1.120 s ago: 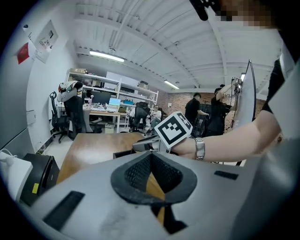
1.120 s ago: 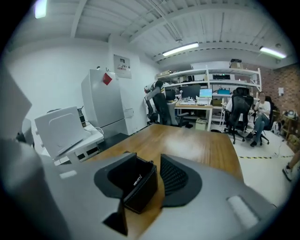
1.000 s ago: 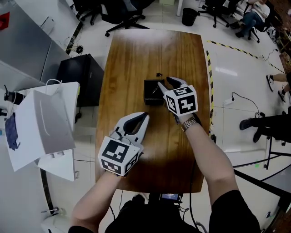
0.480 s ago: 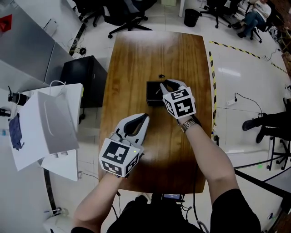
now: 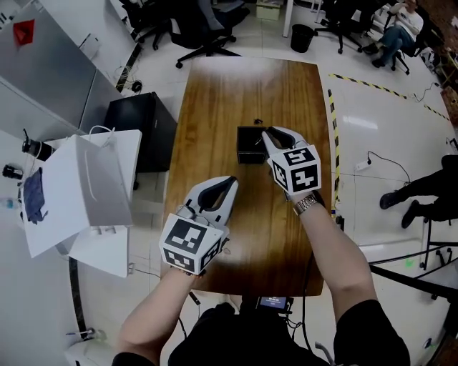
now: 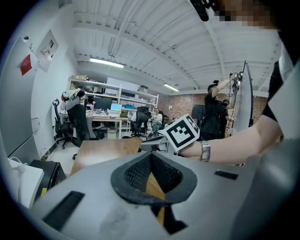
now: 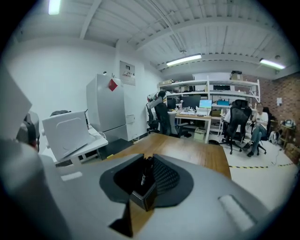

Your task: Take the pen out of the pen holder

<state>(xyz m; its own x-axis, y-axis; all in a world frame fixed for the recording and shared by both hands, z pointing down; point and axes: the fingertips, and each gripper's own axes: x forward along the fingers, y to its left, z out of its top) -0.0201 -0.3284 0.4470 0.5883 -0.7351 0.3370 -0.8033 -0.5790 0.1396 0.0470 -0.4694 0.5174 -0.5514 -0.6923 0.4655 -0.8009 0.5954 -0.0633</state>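
A black square pen holder (image 5: pixel 247 153) stands in the middle of the wooden table (image 5: pixel 215 100). A thin dark pen (image 5: pixel 257 142) leans out of it toward my right gripper (image 5: pixel 265 133). In the right gripper view the pen (image 7: pixel 145 172) stands upright out of the holder (image 7: pixel 144 197), and the right gripper (image 7: pixel 145 158) is closing with its tips pressing on the pen's top. My left gripper (image 5: pixel 230 181) hovers over the table's near half, shut with nothing in it. In the left gripper view the tips of the left gripper (image 6: pixel 150 155) meet, and the right gripper's marker cube (image 6: pixel 182 133) shows beyond.
A small dark object (image 5: pixel 257 119) lies on the table just beyond the holder. Left of the table stand a black cabinet (image 5: pixel 139 125) and a white unit with a white bag (image 5: pixel 93 189). Office chairs (image 5: pixel 207 21) stand past the far end; striped tape (image 5: pixel 333 121) runs along the right.
The right gripper's jaws have narrowed from wide open over the holder onto the pen, and the gripper has lifted. The left gripper has risen a little, still shut.
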